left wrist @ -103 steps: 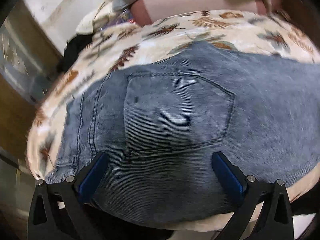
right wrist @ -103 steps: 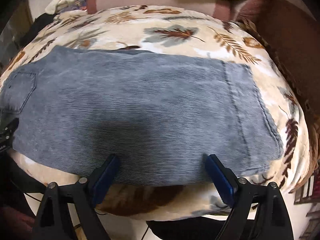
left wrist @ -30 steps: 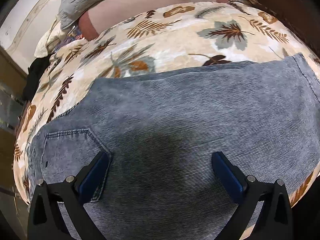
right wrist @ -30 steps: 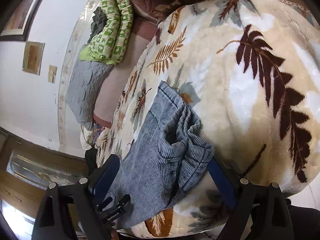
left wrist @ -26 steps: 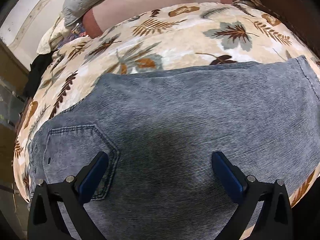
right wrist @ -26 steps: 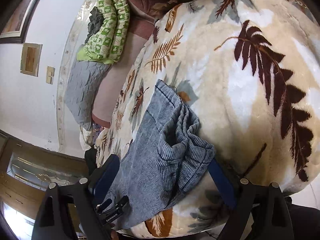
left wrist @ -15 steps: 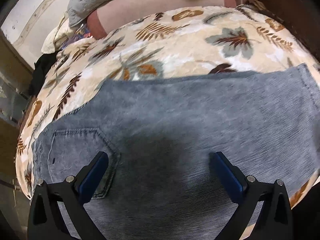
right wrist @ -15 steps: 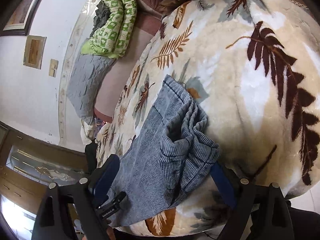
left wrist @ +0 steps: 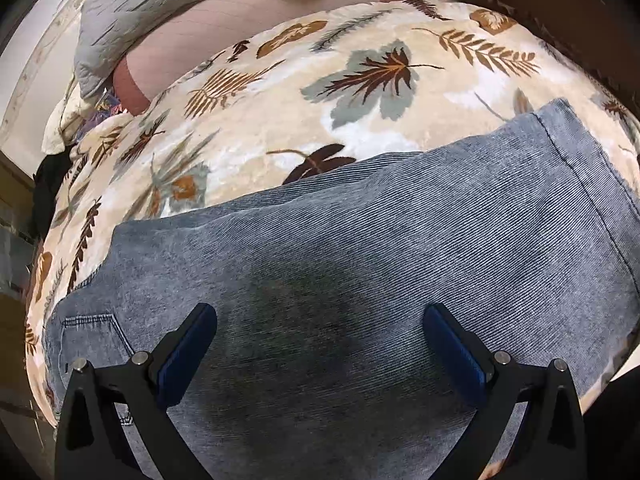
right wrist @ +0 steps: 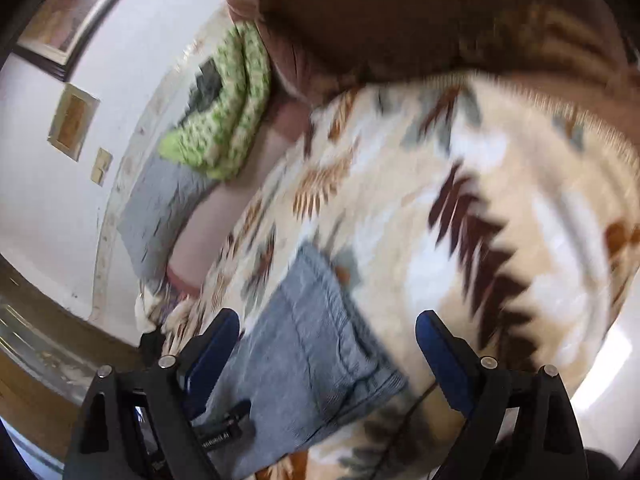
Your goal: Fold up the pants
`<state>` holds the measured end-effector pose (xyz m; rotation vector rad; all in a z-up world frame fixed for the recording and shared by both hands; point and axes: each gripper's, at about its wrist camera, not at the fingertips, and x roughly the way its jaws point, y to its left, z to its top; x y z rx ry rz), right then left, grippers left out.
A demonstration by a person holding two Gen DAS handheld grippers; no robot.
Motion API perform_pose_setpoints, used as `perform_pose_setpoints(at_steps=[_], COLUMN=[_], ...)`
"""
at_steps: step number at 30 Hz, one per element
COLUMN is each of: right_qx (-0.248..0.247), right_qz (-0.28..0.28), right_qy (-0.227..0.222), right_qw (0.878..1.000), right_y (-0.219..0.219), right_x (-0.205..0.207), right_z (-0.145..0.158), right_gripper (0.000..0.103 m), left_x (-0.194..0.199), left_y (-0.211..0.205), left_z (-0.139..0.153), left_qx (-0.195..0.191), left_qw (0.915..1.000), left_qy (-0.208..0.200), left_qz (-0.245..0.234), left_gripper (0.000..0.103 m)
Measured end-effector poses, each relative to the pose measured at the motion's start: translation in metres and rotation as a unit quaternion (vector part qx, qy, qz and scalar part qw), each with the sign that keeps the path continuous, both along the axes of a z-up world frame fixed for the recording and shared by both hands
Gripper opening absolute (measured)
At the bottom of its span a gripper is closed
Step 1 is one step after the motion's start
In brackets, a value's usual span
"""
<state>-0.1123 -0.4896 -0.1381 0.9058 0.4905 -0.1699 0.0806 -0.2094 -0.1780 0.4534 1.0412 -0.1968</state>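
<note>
Blue-grey corduroy pants (left wrist: 400, 240) lie flat and lengthwise on a cream blanket (left wrist: 360, 80) printed with leaves. Their back pocket (left wrist: 92, 332) shows at the lower left and the leg hem (left wrist: 572, 168) at the right. My left gripper (left wrist: 318, 316) hovers open over the middle of the leg, nothing between its blue pads. The right wrist view is blurred by motion. There my right gripper (right wrist: 326, 344) stands open just above the hem end of the pants (right wrist: 316, 344), and its pads do not press on the cloth.
A grey pillow (left wrist: 140, 12) and a rolled green blanket (right wrist: 224, 120) lie at the head of the bed. Brown upholstery (right wrist: 400, 20) rises behind the blanket. A white wall with framed pictures (right wrist: 72, 120) is at the left. The bed's edge drops off just below the pants.
The left gripper slid right along the leg, so the pocket moved toward the left edge. The right gripper rose and tilted up; the bunched hem between its fingers now lies flatter.
</note>
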Motion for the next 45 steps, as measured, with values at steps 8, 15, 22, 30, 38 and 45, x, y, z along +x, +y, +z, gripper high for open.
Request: perform_pose_setpoints(at_steps=[8, 15, 22, 30, 38, 45], right_qx=[-0.023, 0.004, -0.065, -0.072, -0.034, -0.019], right_qz=[0.117, 0.098, 0.066, 0.200, 0.201, 0.154], right_qy=[0.035, 0.074, 0.027, 0.058, 0.101, 0.071], right_qw=[0.992, 0.992, 0.995, 0.975, 0.974, 0.985], right_y=[0.040, 0.030, 0.035, 0.091, 0.080, 0.059], right_x=[0.043, 0.046, 0.027, 0.067, 0.077, 0.057], right_z=[-0.003, -0.021, 0.005, -0.003, -0.027, -0.017], right_gripper=[0.092, 0.091, 0.091, 0.091, 0.090, 0.090], left_x=[0.000, 0.010, 0.014, -0.013, -0.006, -0.011], left_y=[0.018, 0.054, 0.076, 0.061, 0.086, 0.091], left_z=[0.004, -0.001, 0.008, 0.027, -0.006, -0.011], left_qx=[0.003, 0.000, -0.009, -0.025, -0.046, -0.075], left_qw=[0.9999, 0.9984, 0.9957, 0.9985, 0.9921, 0.9895], left_qy=[0.008, 0.016, 0.018, -0.005, 0.066, 0.056], left_qz=[0.014, 0.053, 0.090, 0.047, 0.097, 0.110], left_gripper=[0.103, 0.103, 0.103, 0.103, 0.103, 0.103])
